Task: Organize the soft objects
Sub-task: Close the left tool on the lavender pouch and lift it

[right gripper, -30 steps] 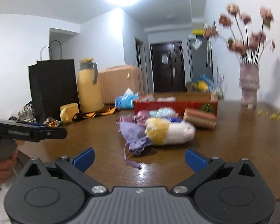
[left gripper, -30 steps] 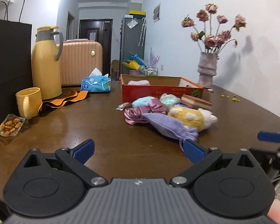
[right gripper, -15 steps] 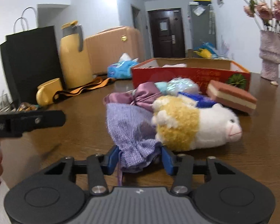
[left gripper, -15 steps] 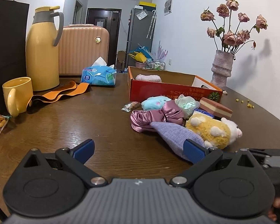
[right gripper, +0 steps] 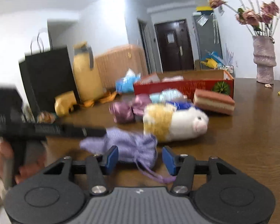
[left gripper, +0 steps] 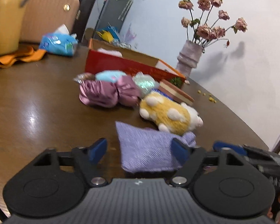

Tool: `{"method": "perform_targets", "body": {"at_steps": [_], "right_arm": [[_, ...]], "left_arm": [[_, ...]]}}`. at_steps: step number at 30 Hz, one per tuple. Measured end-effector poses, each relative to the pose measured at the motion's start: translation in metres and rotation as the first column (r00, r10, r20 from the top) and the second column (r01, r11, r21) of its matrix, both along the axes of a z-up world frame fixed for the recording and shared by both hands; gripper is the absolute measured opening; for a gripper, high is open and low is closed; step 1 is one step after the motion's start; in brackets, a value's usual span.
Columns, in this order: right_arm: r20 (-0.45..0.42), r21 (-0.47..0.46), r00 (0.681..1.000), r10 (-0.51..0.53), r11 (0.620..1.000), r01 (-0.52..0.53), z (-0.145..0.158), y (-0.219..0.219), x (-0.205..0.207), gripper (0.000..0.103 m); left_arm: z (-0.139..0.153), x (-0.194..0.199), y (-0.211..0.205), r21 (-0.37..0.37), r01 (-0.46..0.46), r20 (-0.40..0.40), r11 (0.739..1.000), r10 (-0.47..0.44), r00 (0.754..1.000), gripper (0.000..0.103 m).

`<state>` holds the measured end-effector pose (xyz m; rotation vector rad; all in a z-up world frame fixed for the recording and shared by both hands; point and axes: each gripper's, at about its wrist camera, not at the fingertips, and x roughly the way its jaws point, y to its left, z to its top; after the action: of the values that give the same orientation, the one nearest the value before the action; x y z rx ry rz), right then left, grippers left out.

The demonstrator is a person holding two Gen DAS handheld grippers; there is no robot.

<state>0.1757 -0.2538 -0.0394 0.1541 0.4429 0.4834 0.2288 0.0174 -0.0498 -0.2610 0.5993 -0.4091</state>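
Both claws straddle the lilac pouch (right gripper: 125, 145) ungripped: left gripper (left gripper: 140, 149) closing, right gripper (right gripper: 140, 157) opening; only the right view shows its drawstring (right gripper: 155, 175).

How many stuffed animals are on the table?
1. The yellow and white plush animal lies on its side on the brown table, behind the purple pouch and in front of the red box. More could be hidden inside the box or under the pile.

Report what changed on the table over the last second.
The purple pouch was dragged out of the pile toward the camera, clear of the plush toy. The right gripper closed on it, now opening; the left gripper is closing around it. Red box and satin bundle unmoved.
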Motion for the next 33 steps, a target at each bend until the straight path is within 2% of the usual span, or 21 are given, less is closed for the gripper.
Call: {"method": "perform_targets", "body": {"at_steps": [2,4,7,9,11,14,17,25,33], "right_arm": [[-0.034,0.035,0.999,-0.033,0.999,0.034,-0.003,0.002,0.013,0.05],[-0.079,0.058,0.995,-0.061,0.996,0.066,-0.006,0.004,0.03,0.042],[-0.114,0.043,0.991,-0.069,0.996,0.074,-0.014,0.014,0.046,0.033],[-0.129,0.027,0.989,-0.071,0.997,0.076,-0.021,0.022,0.049,0.032],[-0.128,0.019,0.989,-0.071,0.997,0.074,-0.024,0.025,0.05,0.031],[-0.119,0.016,0.991,-0.068,0.997,0.071,-0.025,0.026,0.048,0.028],[-0.107,0.003,0.992,-0.072,0.997,0.072,-0.023,0.026,0.04,0.026],[-0.067,0.011,0.994,-0.087,0.996,0.088,-0.018,0.019,0.006,0.016],[0.028,0.03,0.993,-0.111,0.993,0.11,0.006,0.008,-0.018,0.015]], "left_arm": [[-0.003,-0.002,-0.001,-0.013,0.001,-0.008,1.0,-0.001,1.0,0.064],[-0.003,-0.005,-0.001,-0.018,0.007,0.0,1.0,-0.007,1.0,0.059],[-0.001,-0.008,0.0,-0.008,0.008,0.012,1.0,-0.008,1.0,0.045],[0.0,-0.009,0.002,-0.002,0.011,0.017,1.0,-0.011,1.0,0.031],[0.0,-0.011,0.005,-0.008,0.014,0.022,1.0,-0.014,1.0,0.023],[-0.002,-0.013,0.005,-0.002,0.012,0.042,1.0,-0.012,0.999,0.016],[-0.002,-0.02,-0.001,0.033,0.014,0.064,0.999,-0.017,0.998,0.015],[0.003,-0.049,-0.007,0.052,0.034,0.089,0.998,-0.039,0.995,0.012],[0.031,-0.062,-0.015,0.042,0.067,0.162,0.997,-0.073,0.984,0.01]]}}
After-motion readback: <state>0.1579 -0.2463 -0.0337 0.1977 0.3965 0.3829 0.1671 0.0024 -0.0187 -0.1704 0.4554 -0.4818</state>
